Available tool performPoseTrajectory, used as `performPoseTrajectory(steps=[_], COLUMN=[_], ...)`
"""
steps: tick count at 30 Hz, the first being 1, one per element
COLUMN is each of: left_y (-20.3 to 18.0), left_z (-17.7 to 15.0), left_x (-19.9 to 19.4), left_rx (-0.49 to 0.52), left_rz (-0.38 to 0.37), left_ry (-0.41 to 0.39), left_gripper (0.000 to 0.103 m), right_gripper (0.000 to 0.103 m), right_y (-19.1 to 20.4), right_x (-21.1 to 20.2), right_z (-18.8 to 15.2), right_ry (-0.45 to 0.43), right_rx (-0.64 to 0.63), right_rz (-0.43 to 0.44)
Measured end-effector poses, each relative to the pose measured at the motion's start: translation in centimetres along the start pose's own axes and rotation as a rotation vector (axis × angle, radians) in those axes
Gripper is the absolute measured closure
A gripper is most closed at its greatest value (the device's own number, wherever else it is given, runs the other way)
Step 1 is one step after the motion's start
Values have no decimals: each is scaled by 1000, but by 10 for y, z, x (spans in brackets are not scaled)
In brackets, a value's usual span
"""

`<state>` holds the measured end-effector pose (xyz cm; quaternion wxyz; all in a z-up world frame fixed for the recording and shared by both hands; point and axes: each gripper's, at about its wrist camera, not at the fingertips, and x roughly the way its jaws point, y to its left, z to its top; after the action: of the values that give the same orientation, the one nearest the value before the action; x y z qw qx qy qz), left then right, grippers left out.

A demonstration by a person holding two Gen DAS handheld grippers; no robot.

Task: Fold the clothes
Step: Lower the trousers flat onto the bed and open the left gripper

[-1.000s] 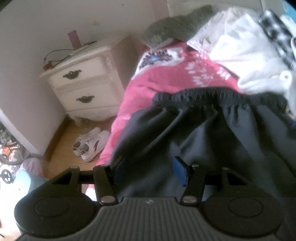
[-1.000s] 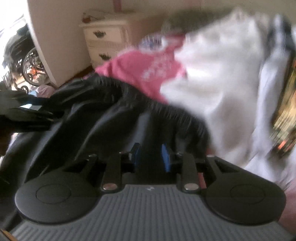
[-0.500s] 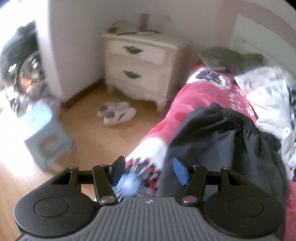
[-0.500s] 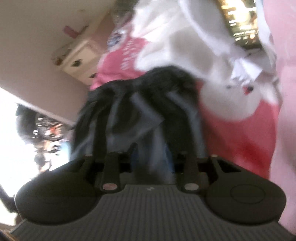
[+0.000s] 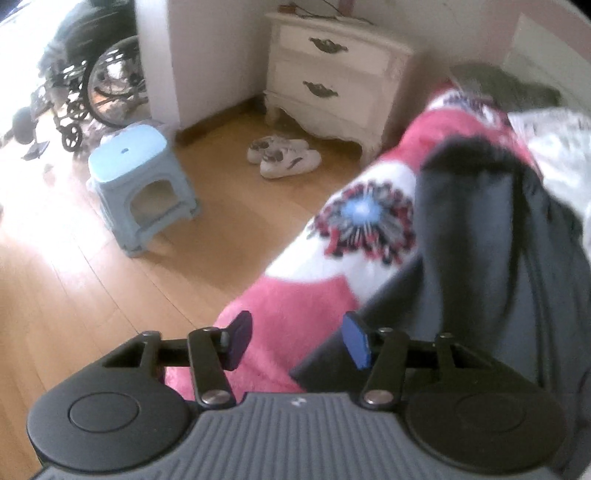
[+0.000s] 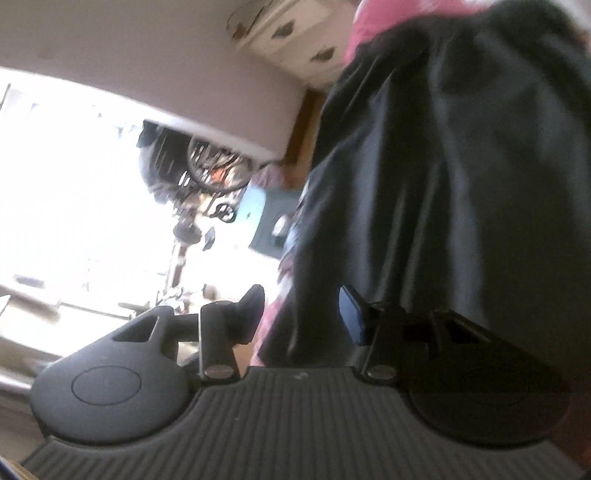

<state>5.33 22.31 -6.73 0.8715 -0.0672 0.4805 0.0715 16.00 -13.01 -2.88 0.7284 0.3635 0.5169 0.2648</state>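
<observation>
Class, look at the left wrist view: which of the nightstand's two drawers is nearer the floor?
The lower drawer, just above the nightstand's curved feet and the white shoes; the upper drawer sits under the top.

The right gripper [image 6: 301, 314] hangs tilted, its jaws opening, with the hem of the dark shorts [image 6: 443, 166] in the gap, unpressed. Beyond, a wheelchair [image 6: 210, 166] stands against glaring light, and a white nightstand [image 6: 291, 33] sits above.

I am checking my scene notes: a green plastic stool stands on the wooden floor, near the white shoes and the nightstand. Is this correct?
Not quite: the stool is light blue, not green, as the left wrist view shows. It does stand on the wooden floor, near the white shoes and the nightstand.
</observation>
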Motion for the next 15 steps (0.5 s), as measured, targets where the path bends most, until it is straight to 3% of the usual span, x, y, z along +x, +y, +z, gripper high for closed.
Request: performPoseTrajectory(steps=[3,4,5,7,9,12,15], left_y=[-11,-14,-17,-20,-16,5,29], left_z=[-8,-10,-13,-17,-18,-19,-28], left_x=[14,18,21,21,5,-23,-35], left_rx=[53,65,72,72,6,-192,-378], left_rz=[2,-1,-1,3,7,-64,-83], left_ry=[2,8,13,8,-49,-138,-178], left_gripper=[70,89,101,102,102,102,102], right_gripper=[58,58,58,58,58,58,58], right_y=[1,0,-2,-7,-12,-21,-37], right_x=[25,31,37,45,48,49,50], right_z=[-3,-3,-3,-1,1,3,5], right_ry=[30,36,42,47,46,39,24], right_rx=[10,21,35,58,64,47,46], right_rz=[-20,-31,-41,-59,-84,-143,-200])
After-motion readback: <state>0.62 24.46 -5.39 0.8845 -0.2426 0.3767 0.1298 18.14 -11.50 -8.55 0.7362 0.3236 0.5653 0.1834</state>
